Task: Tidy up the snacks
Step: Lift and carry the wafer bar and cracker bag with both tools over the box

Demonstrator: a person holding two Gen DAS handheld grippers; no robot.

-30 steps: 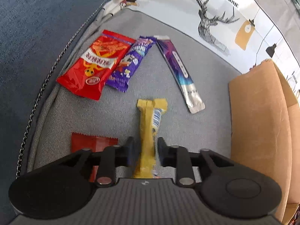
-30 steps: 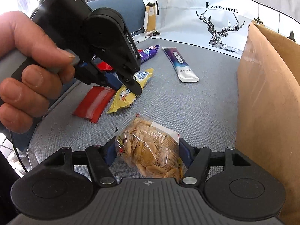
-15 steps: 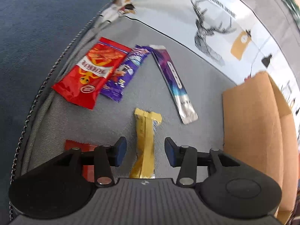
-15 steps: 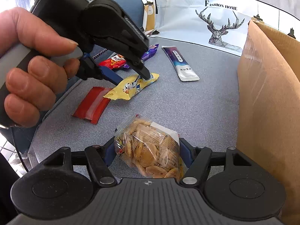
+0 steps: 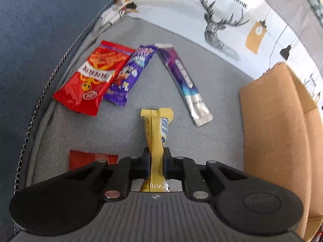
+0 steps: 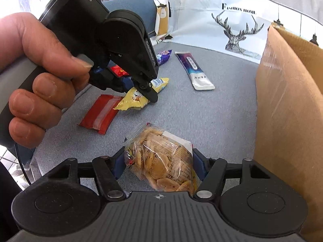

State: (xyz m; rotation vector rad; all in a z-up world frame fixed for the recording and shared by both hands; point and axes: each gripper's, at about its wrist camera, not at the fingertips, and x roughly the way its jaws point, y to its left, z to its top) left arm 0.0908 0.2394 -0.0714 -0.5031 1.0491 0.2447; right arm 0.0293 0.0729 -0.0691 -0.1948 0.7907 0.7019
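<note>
My left gripper (image 5: 157,157) is shut on a yellow snack packet (image 5: 156,133), pinching it edge-on just above the grey cushion; the same packet (image 6: 141,94) shows under the left gripper (image 6: 148,95) in the right wrist view. My right gripper (image 6: 158,161) is shut on a clear bag of biscuits (image 6: 161,159). On the cushion lie a large red packet (image 5: 92,78), a purple packet (image 5: 129,76), a long purple-and-silver stick packet (image 5: 183,82) and a small flat red packet (image 6: 100,116).
An open cardboard box (image 5: 278,133) stands at the right, its wall close beside my right gripper in the right wrist view (image 6: 290,104). A blue backrest (image 5: 36,30) rises at the left. A white deer-print cushion (image 5: 201,10) lies behind the snacks.
My left gripper was shut on the yellow packet, opened around it half a second ago, and is now shut on it again. My right gripper has kept hold of the biscuit bag.
</note>
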